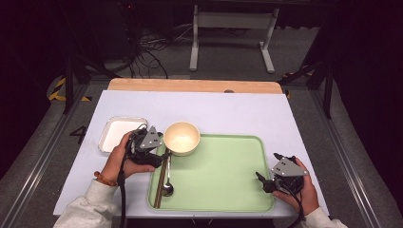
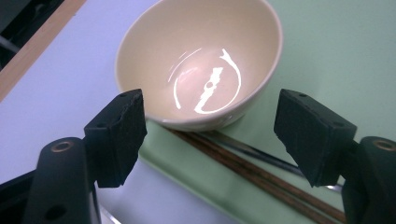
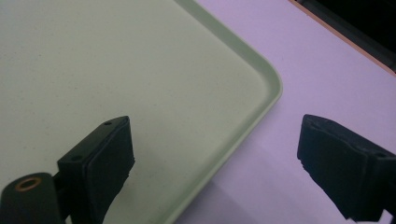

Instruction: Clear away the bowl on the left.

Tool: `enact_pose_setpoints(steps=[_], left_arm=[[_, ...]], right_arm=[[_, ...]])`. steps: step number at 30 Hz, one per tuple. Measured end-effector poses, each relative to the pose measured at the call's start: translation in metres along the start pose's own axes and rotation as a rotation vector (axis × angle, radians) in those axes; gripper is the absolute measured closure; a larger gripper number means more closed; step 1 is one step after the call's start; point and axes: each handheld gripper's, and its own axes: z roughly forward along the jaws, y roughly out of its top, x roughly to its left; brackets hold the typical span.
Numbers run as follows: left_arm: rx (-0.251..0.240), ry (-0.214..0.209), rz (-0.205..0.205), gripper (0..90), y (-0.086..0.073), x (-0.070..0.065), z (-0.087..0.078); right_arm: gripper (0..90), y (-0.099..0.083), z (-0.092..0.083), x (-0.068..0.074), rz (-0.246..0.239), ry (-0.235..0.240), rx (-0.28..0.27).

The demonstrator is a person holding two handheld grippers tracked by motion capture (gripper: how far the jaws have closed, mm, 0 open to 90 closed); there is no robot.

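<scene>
Left tongs: left gripper (image 1: 164, 153) held in the person's left hand (image 1: 124, 159), jaws spread wide with nothing between them, at the near-left corner of the tray.
Left pads: black pads (image 2: 116, 135) stand apart on either side of the bowl's near wall in the left gripper view, not pressing on it.
White dish: shallow white tray (image 1: 119, 133) on the tabletop just left of the left tongs.
Bowl: cream bowl (image 1: 181, 137), empty and upright, just ahead of the left tongs, sitting at the tray's far-left corner with its rim reaching past the tray edge.
Chopsticks: dark brown chopsticks (image 1: 161, 179) lie along the tray's left edge, just right of and below the left tongs.
Spoon: metal spoon (image 1: 167, 186) lies beside the chopsticks, its head toward the person.
Tray: pale green tray (image 1: 228, 175) spans the space between the two tongs.
Right tongs: right gripper (image 1: 262, 183) in the right hand (image 1: 297, 190), jaws wide apart and holding nothing, poised over the tray's near-right corner (image 3: 271, 84).
</scene>
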Motion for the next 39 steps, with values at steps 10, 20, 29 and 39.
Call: enact_pose_setpoints(steps=[10, 20, 29, 39], left_arm=[[0.015, 0.085, -0.115, 23.9, -0.035, 0.02, -0.025], [0.018, 0.155, -0.26, 21.6, -0.075, 0.05, -0.049], [0.096, 0.167, -0.418, 24.0, -0.11, 0.077, -0.063], [0.197, 0.092, -0.574, 32.1, -0.138, 0.097, -0.053]], right_arm=[[11.2, 0.003, 0.002, -0.001, 0.0, -0.002, -0.01], [11.5, 0.003, 0.002, 0.0, 0.004, -0.004, -0.007], [11.4, 0.003, 0.002, 0.0, 0.002, -0.002, -0.006], [11.4, 0.0, 0.001, -0.001, 0.007, -0.005, -0.003]])
